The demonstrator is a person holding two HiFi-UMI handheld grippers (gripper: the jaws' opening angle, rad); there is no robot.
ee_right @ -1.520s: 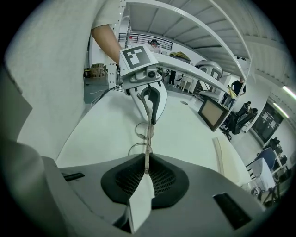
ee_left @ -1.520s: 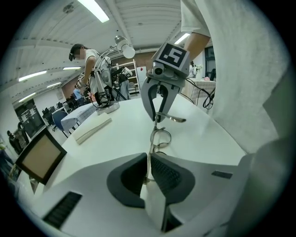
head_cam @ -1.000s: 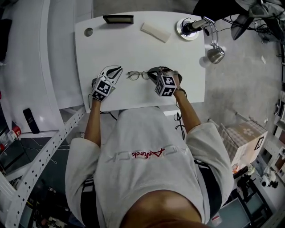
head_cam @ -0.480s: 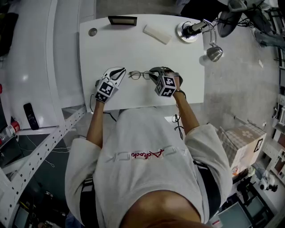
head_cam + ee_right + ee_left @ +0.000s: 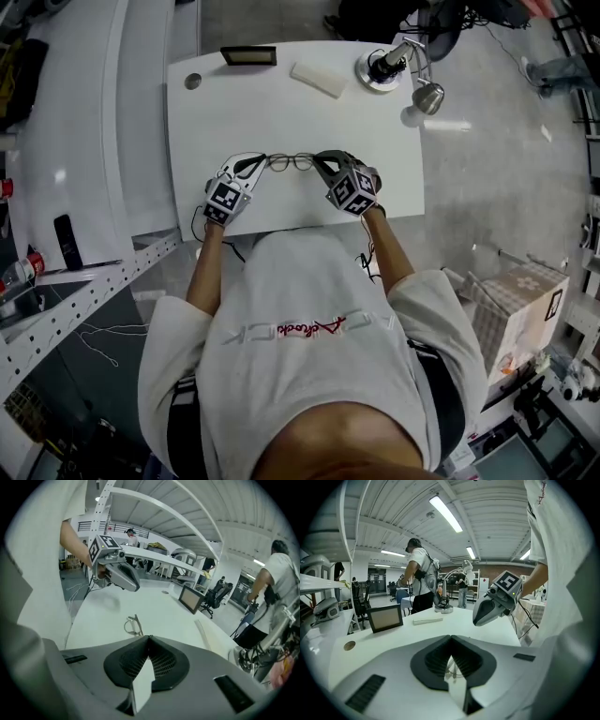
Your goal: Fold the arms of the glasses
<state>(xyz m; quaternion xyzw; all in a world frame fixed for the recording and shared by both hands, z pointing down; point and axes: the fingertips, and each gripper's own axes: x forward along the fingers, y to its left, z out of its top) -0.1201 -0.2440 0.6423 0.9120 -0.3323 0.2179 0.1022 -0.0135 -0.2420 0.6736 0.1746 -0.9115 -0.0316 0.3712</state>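
Observation:
The thin-framed glasses (image 5: 289,162) lie on the white table (image 5: 281,103) near its front edge, between my two grippers. My left gripper (image 5: 257,163) is at their left end. In the left gripper view its jaws are closed, with a thin wire piece of the glasses (image 5: 451,669) showing between the pads. My right gripper (image 5: 322,160) meets the right end with its jaws shut. In the right gripper view one lens and an arm of the glasses (image 5: 133,625) lie just past the tip, and the nearest end is hidden behind the jaws.
At the table's far edge are a small dark framed screen (image 5: 247,56), a white bar (image 5: 317,80) and a desk lamp (image 5: 398,64). A round hole (image 5: 192,82) sits in the far left corner. Other people stand in the background of both gripper views.
My left gripper has moved right and reached the left end of the glasses. The right gripper has stayed at the right end. The head camera has shifted a little.

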